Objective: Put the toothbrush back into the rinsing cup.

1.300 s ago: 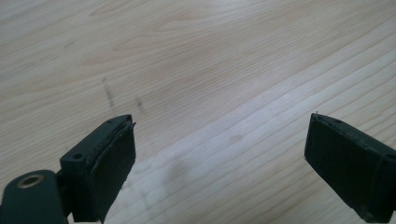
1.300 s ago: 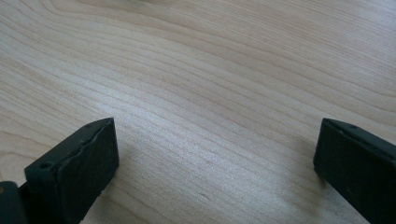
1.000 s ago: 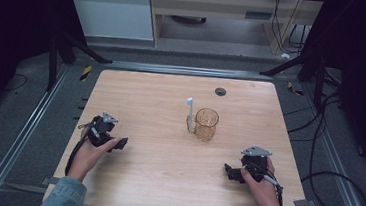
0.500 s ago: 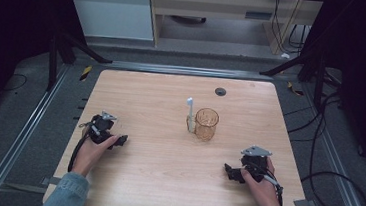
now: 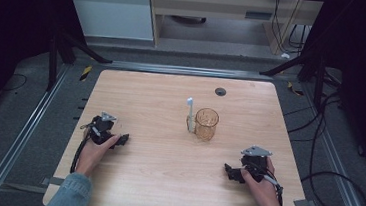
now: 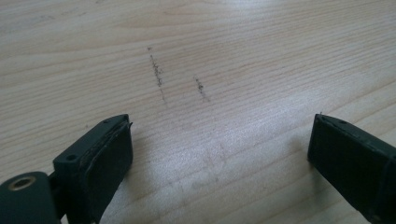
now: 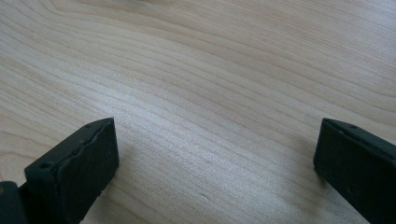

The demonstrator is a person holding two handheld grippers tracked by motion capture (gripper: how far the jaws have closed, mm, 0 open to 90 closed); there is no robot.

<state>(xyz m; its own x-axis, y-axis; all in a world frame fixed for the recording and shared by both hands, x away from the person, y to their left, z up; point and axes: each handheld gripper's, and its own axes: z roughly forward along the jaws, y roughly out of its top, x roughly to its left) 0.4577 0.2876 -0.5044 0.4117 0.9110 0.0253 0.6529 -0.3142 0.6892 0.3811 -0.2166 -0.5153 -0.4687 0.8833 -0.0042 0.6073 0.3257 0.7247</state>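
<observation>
hands low on table (image 5: 164, 181), left gripper (image 5: 123, 140) & right gripper (image 5: 229, 171) jaws apart.

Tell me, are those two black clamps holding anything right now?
No. The left gripper and right gripper are both open over bare table; the cup and toothbrush stand untouched.

Both forearms cut off by the high view's bottom edge, white stick-like thing (image 5: 189, 114) beside the amber glass (image 5: 205, 124) too small to identify, small dark disc (image 5: 220, 91) on the table (image 5: 154, 181) unidentifiable
</observation>
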